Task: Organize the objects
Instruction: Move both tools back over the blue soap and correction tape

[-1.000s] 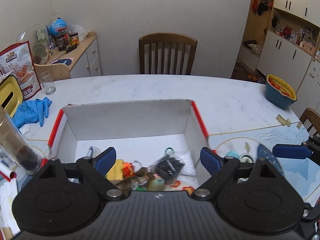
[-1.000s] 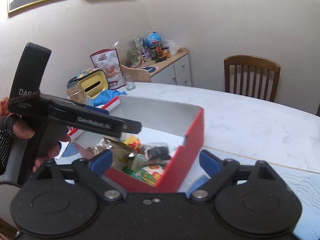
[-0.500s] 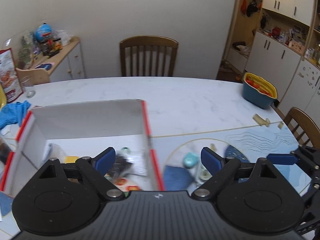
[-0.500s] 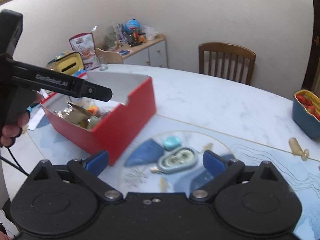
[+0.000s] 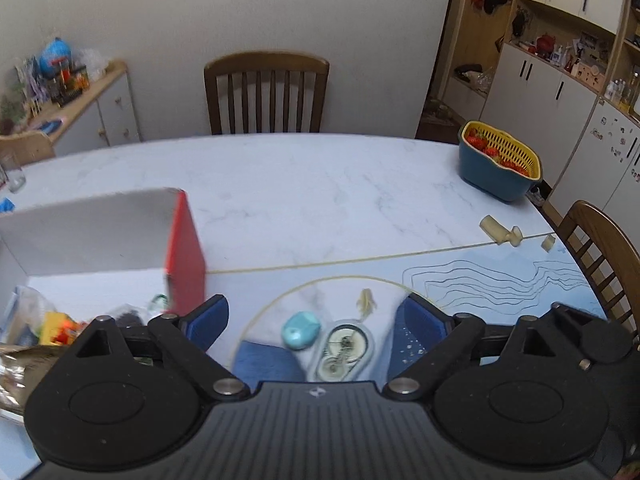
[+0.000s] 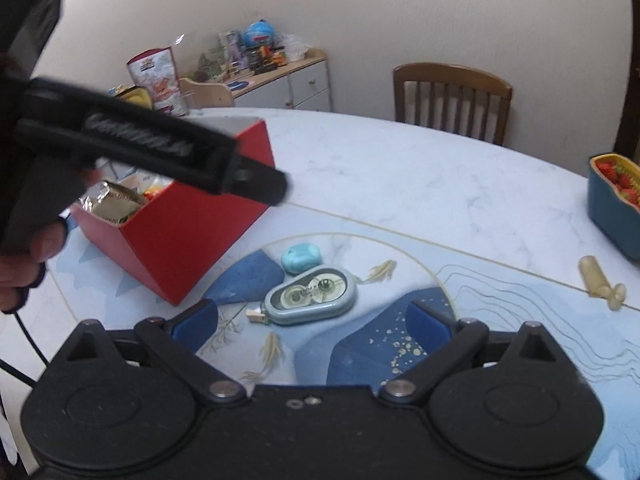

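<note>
Now, left wrist view: left gripper (image 5: 308, 322) wide open, nothing between the pads. Tape dispenser (image 5: 345, 350) lies on the mat right below and ahead, roughly centred in the gap, long axis running along the view direction, slightly tilted. Teal blob (image 5: 301, 330) just beside it on the left, touching or nearly, can't tell. Red box (image 5: 186, 252) off to the left, already holding small items. Basket (image 5: 496, 168) of strawberries far right, well apart. Cream bottle (image 5: 500, 234) near the table's right edge.

Right wrist view: right gripper (image 6: 310, 324) also spread open, empty. Dispenser (image 6: 310, 294) just ahead between the pads, long axis lying across the view, its clip end pointing left toward the box (image 6: 184, 236). Blob (image 6: 301, 258) just beyond it. Left gripper's body (image 6: 160, 152) hangs over the box edge, a hand (image 6: 28, 256) on its handle.

Judgement: both grippers are near the dispenser; the left looks more directly over it. From the right, the pads face the long ends, a poor fit; the left spans the narrow width, so it's the likelier pick, box on its own side.
</note>
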A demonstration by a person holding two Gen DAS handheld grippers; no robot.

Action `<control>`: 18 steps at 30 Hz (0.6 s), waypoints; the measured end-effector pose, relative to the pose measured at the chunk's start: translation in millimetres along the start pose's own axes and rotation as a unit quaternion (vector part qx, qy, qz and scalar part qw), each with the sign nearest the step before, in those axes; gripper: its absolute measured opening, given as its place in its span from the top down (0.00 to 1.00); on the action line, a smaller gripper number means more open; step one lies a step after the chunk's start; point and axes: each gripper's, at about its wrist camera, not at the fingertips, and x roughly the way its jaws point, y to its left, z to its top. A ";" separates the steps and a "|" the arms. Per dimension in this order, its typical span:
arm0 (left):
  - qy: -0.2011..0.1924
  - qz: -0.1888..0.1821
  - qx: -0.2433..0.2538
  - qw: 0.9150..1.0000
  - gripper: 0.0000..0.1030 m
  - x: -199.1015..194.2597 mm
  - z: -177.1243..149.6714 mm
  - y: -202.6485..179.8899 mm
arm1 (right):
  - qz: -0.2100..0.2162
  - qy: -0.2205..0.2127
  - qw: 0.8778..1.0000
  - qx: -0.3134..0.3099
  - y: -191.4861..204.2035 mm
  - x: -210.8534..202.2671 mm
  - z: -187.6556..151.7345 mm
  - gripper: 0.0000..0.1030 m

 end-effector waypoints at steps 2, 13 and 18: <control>0.004 0.007 -0.003 1.000 0.06 10.9 2.7 -4.3 | 0.005 0.002 1.000 -0.008 -1.8 6.7 -1.5 0.03; 0.031 0.027 -0.054 0.998 0.03 62.4 14.3 -0.6 | 0.010 0.010 1.000 -0.003 -5.0 66.7 3.8 0.03; 0.038 0.032 -0.060 0.997 0.03 71.4 16.1 5.3 | 0.012 0.019 1.000 0.013 -7.3 89.4 6.3 0.03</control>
